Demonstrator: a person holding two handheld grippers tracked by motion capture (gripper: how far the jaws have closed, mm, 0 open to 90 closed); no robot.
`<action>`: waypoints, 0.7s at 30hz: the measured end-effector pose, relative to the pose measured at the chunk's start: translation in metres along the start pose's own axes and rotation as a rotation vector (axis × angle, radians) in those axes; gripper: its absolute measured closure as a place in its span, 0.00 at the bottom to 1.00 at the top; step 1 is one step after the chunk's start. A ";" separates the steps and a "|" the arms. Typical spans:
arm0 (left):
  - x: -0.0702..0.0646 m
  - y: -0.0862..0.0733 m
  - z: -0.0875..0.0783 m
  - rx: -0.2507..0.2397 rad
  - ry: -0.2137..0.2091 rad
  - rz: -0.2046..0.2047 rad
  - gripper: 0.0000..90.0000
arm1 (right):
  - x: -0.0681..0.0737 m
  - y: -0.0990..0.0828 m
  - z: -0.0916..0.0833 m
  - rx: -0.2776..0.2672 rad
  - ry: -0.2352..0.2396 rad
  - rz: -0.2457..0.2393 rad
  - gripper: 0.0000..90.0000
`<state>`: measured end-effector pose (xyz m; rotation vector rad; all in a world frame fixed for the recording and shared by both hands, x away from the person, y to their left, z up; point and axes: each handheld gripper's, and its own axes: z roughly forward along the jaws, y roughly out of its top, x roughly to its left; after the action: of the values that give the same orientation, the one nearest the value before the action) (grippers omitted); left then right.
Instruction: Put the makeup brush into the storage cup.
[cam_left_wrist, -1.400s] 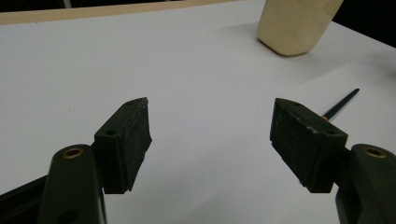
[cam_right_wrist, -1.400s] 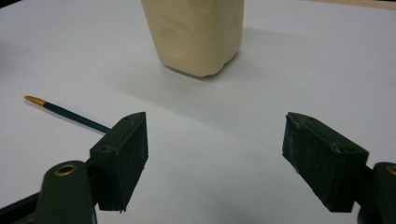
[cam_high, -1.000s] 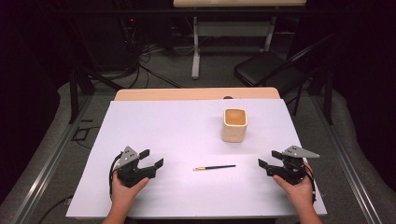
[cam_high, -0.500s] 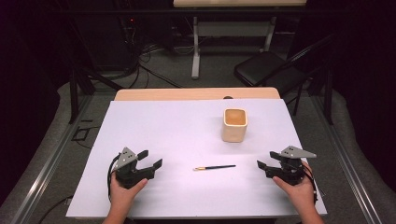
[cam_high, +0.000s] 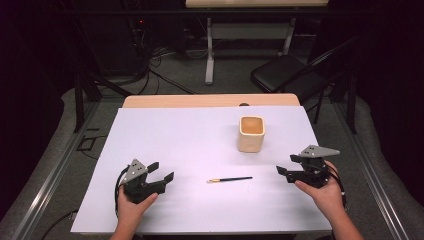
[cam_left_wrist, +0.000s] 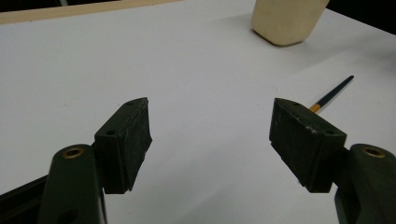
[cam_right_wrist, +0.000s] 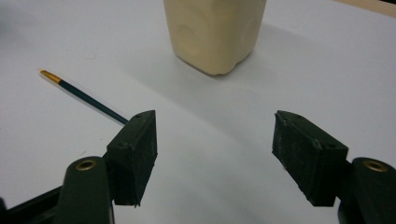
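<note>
Status: work not yet begun. The paintbrush (cam_high: 230, 179) lies flat on the white worktop (cam_high: 175, 135), between the two grippers and touched by neither. It is near the front edge, with its golden ferrule end toward the left gripper (cam_high: 159, 178) and its dark handle toward the right gripper (cam_high: 287, 166).

Left gripper: jaws wide apart, empty, resting low over the worktop. Right gripper: jaws likewise wide, empty; in the right gripper view the handle end lies just beyond the jaw on that view's left.

Container: one cream cup (cam_high: 251, 133) stands upright, behind the paintbrush and well apart from it. Its interior appears empty as far as the high view shows.

Outstanding, by my judgement: grasping the paintbrush, lifting it, and probably placing it in the cup.
</note>
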<state>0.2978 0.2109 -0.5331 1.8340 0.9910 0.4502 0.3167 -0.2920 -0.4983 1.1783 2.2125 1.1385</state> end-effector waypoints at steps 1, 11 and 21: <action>0.000 0.000 0.000 0.001 0.000 0.003 0.32 | 0.000 0.004 -0.001 -0.003 0.004 -0.001 0.34; 0.000 0.000 0.000 0.003 -0.005 0.002 0.32 | 0.000 0.028 -0.011 0.000 0.040 -0.032 0.34; 0.001 -0.002 -0.001 0.003 -0.003 -0.008 0.32 | 0.007 0.062 -0.013 0.060 0.074 -0.128 0.34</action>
<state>0.2966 0.2127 -0.5339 1.8327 0.9971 0.4414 0.3356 -0.2729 -0.4408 1.0162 2.3558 1.0864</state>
